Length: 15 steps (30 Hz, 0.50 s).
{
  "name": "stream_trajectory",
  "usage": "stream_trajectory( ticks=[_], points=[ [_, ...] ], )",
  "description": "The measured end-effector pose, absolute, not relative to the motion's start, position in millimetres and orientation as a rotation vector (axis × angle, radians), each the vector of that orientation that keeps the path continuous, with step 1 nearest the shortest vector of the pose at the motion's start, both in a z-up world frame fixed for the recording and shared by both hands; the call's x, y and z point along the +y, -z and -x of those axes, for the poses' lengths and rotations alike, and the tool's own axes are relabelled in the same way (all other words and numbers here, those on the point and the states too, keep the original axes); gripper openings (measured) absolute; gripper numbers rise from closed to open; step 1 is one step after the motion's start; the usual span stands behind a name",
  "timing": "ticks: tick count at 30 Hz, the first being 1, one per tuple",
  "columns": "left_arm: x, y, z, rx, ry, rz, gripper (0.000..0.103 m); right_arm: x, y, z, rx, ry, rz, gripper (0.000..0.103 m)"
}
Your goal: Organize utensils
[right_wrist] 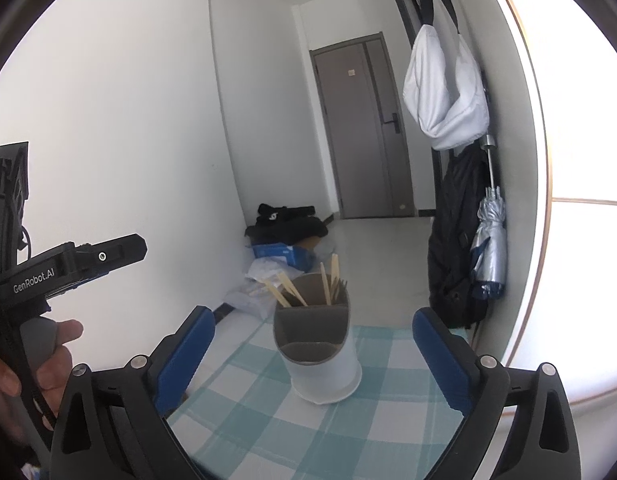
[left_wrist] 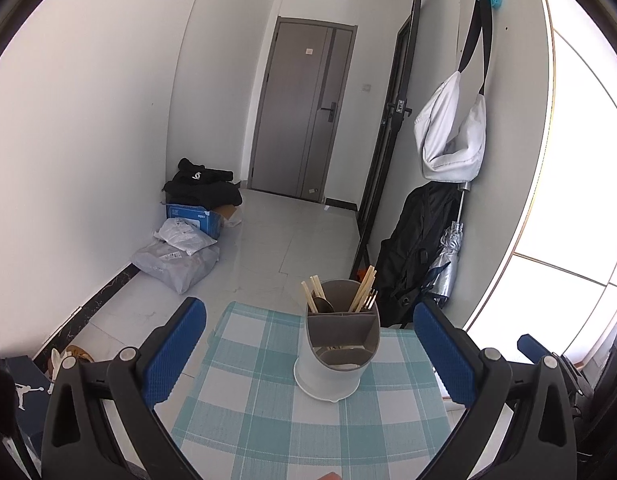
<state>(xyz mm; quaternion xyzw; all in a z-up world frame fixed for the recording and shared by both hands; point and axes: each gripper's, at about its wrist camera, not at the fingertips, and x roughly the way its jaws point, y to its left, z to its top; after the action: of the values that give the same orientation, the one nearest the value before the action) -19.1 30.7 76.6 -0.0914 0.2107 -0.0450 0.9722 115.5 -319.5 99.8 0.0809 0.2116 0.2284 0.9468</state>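
Note:
A white utensil holder (left_wrist: 335, 364) with a grey divided insert stands on a teal-and-white checked cloth (left_wrist: 268, 420). Wooden chopsticks (left_wrist: 362, 289) and a dark spoon (left_wrist: 323, 304) stick up from its far compartments. In the right wrist view the holder (right_wrist: 322, 364) stands ahead with the chopsticks (right_wrist: 328, 286) in it. My left gripper (left_wrist: 310, 344) is open and empty, its blue pads on either side of the holder, short of it. My right gripper (right_wrist: 314, 356) is open and empty, also short of the holder. The left gripper's body (right_wrist: 72, 264) shows at the far left there.
The cloth covers a small table whose far edge lies just beyond the holder. On the floor lie grey parcels (left_wrist: 176, 258), a blue box (left_wrist: 194, 218) and black clothes (left_wrist: 202, 186). A black backpack (left_wrist: 412, 256), folded umbrella (left_wrist: 448, 256) and white bag (left_wrist: 452, 136) hang at the right wall.

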Motion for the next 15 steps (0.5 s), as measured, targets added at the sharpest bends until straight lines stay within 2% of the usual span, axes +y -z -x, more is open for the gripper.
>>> stream_trajectory(
  ticks=[15],
  points=[
    [29.3,-71.4,27.3,0.437,0.093,0.185,0.102,-317.6,-96.3,-111.0,0.431,-0.456,-0.146,0.103]
  ],
)
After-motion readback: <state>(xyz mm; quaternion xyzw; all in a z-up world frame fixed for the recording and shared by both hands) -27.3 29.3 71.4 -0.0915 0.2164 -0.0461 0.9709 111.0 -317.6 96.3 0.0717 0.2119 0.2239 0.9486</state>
